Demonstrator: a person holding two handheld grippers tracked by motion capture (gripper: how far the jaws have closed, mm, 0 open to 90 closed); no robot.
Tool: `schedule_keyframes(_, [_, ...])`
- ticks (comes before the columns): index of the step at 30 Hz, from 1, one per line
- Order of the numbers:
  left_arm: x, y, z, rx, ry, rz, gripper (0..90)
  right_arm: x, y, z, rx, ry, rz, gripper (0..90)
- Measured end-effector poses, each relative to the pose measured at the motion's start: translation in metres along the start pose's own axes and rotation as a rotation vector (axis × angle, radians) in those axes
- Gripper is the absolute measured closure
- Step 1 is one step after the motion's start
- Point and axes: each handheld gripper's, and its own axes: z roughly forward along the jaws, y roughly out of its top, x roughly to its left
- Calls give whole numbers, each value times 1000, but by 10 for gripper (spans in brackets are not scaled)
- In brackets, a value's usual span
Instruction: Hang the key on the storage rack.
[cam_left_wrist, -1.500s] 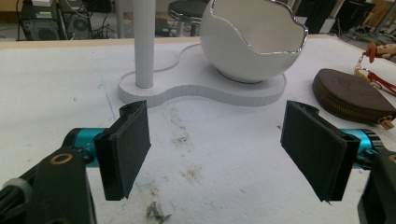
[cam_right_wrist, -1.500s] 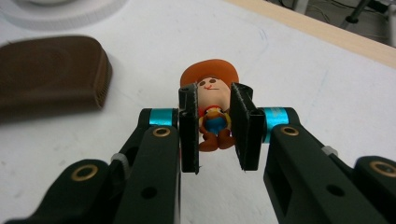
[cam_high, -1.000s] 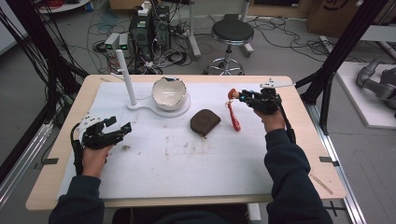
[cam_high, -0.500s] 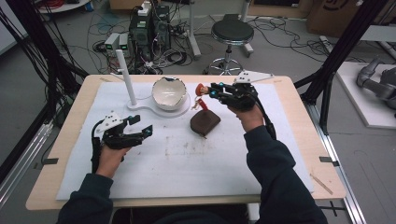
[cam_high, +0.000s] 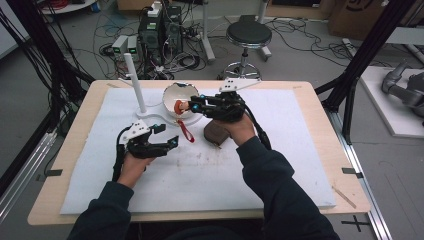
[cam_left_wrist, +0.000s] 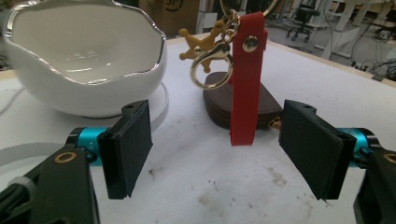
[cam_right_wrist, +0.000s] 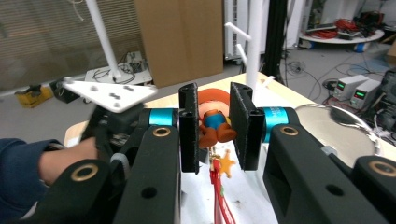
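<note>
Right tongs (cam_high: 189, 105): we gripped the keychain figure (cam_right_wrist: 214, 122).
Red strap (cam_left_wrist: 244, 77): hung vertical, twelve o'clock of our left tongs (cam_left_wrist: 219, 147), which were open.

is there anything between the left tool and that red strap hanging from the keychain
Nothing visible. The red strap hangs freely ahead of the open left tool, roughly in line with its gap; the white bowl sits off to one side and the brown pouch lies behind the strap.

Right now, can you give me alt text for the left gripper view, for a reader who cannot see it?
A red strap with a gold clasp and star charm hangs between the open left gripper. Behind it, on the white mat, sit a white bowl and a brown pouch.
</note>
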Motion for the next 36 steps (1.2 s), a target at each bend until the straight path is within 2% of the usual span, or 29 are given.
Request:
schedule_keyframes(4, [0,-1,11,13,-31,-21,255,3,0,6,0,27,11,753])
schedule_keyframes(9, [-2,-3,14,38,-36,-15,255,2,-1,9,4,51,27,753])
schedule_keyframes(10, [-3,-4,15,47,-48,-16,255,1,-2,9,0,64,38,753])
schedule_keyframes(12, [-6,-6,18,99,-54,5,279,2,-2,10,-3,72,36,753])
schedule_keyframes(13, [-6,-6,19,110,-55,11,435,4,-1,9,3,68,29,753])
schedule_keyframes(16, [-7,-4,15,131,-61,23,686,4,-1,6,4,52,19,752])
schedule_keyframes(17, [-7,-4,15,131,-61,23,723,2,-2,4,1,45,23,753])
schedule_keyframes(21, [-5,-1,9,135,-52,7,748,-5,-6,-4,-6,17,39,752])
schedule_keyframes(22, [-4,1,7,136,-58,-3,749,-9,-10,-10,0,-13,48,752])
schedule_keyframes(23, [-4,1,7,136,-58,-3,749,-9,-10,-10,0,-13,48,752])
schedule_keyframes(24, [-4,3,6,140,-60,-4,749,-14,-16,-15,16,-55,37,751])
schedule_keyframes(25, [-5,7,3,145,-62,15,750,-16,-19,-18,26,-66,37,749])
schedule_keyframes(27, [-7,12,0,141,-60,22,750,-19,-26,-22,43,-98,38,744])
schedule_keyframes(29, [-7,16,-2,144,-57,31,750,-24,-35,-24,54,-104,59,737])
schedule_keyframes(32, [-6,33,-11,134,-54,50,751,-30,-47,-25,70,-101,97,727])
schedule_keyframes(36, [-3,45,-13,145,-48,61,751,-36,-57,-25,95,-100,116,692])
